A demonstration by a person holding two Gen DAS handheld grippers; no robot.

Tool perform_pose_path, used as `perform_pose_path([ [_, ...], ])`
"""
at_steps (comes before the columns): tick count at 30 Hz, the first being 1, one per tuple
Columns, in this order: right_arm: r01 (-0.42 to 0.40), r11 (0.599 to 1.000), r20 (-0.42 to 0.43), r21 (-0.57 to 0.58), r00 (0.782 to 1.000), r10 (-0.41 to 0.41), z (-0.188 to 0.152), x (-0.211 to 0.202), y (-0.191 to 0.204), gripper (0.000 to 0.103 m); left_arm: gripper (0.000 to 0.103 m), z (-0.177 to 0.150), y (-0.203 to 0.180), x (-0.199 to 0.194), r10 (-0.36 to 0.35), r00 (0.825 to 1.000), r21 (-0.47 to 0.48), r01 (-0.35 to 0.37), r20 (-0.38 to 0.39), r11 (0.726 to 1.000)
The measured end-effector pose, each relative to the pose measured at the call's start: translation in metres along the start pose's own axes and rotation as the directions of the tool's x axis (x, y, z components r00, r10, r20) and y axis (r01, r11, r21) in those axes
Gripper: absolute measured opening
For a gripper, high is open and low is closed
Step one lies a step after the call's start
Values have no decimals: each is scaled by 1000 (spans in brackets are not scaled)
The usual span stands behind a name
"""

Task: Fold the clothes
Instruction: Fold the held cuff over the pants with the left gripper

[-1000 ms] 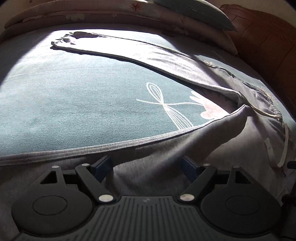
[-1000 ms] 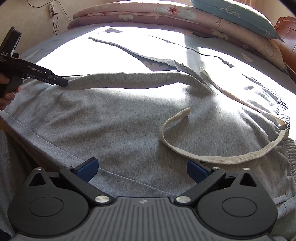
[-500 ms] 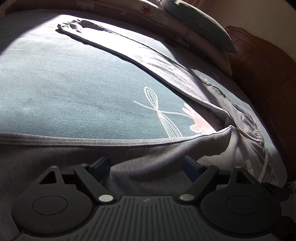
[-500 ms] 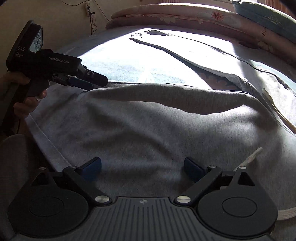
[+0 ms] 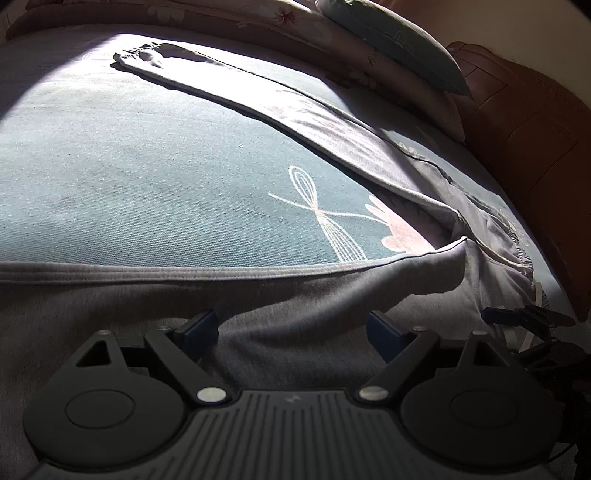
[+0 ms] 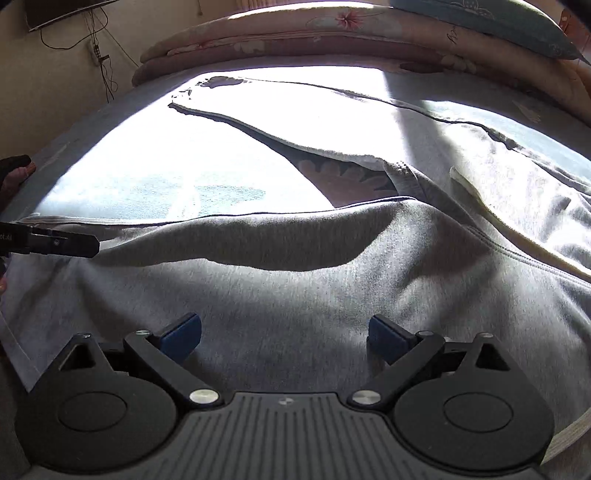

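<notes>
Grey sweatpants are lying spread across the teal bedsheet, with 1 leg directly under and between the blue fingertips of both tools. In the left wrist view, the left gripper is standing wide open, its 2 pads apart with nothing pinched; a raised fold of grey cloth is running between them toward the right pad. Just ahead of these fingers the stitched hem edge is crossing from left to right, and beyond it bare sheet is opening up as far as the other leg, which is stretching away diagonally into the sunlight.

In the right wrist view, the right gripper is also gaping open and holding nothing, its pads hovering over flat grey fabric. Ahead of them a long shadowed ridge of cloth is rising across the leg. To the far left of these fingers the dark tip of the left tool is sitting at the cloth edge; whether it is touching cannot be told. To the right, the pale drawstring is trailing over the waist area. Past everything, folded floral quilts and a pillow are bounding the far side, and a brown headboard is closing off the right
</notes>
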State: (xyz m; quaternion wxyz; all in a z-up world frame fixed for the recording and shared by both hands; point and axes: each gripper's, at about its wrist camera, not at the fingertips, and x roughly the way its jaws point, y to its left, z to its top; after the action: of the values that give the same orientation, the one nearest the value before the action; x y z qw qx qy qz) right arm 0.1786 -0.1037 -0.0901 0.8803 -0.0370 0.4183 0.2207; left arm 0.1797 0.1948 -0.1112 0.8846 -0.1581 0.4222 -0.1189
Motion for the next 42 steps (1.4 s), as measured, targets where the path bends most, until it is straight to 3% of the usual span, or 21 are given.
perform_pose_path([
  [5,58,995,-14,-84,998,-60,-43,-25,2,103,88,16,-20,-5,-7,1000,6,7,16,1000],
  [8,12,1000,-29,-24,999,-13,-24,-32,-2,101,88,39,-44,-5,-46,998,2,46,38,999],
  [11,-44,998,65,-47,997,47,10,-29,7,101,93,62,-65,4,-113,993,-33,114,37,993],
  [13,-52,996,97,-74,994,59,29,-16,13,101,93,73,-74,19,-149,989,-108,145,-21,983],
  [16,-60,998,16,-13,998,60,35,16,10,101,93,74,-82,30,-172,980,-154,155,-102,976],
  [18,-42,999,-24,-1,999,42,20,21,6,101,93,72,-83,29,-160,981,-148,143,-111,979],
  [23,-44,998,-2,-51,999,44,-18,-7,8,103,93,79,-84,37,-109,988,-169,90,-110,981],
  [25,-41,996,-16,-75,999,40,-13,-10,10,103,93,82,-89,38,-114,988,-167,95,-108,981],
  [30,-67,994,98,-87,992,76,31,2,12,102,93,76,-98,31,-127,985,-143,110,-119,984],
  [33,-81,992,103,-94,991,90,50,25,13,102,93,70,-94,25,-107,986,-140,89,-130,986],
  [36,-99,994,8,-48,995,99,44,48,5,103,93,64,-85,22,-85,986,-145,64,-142,987],
  [37,-104,992,37,-78,994,107,38,45,5,103,93,63,-82,22,-77,986,-149,55,-146,987],
  [40,-83,993,20,-82,996,85,33,32,8,103,93,61,-75,23,-55,987,-166,30,-150,986],
  [42,-132,989,46,-61,990,135,38,25,12,103,93,61,-73,19,-56,989,-176,31,-139,984],
])
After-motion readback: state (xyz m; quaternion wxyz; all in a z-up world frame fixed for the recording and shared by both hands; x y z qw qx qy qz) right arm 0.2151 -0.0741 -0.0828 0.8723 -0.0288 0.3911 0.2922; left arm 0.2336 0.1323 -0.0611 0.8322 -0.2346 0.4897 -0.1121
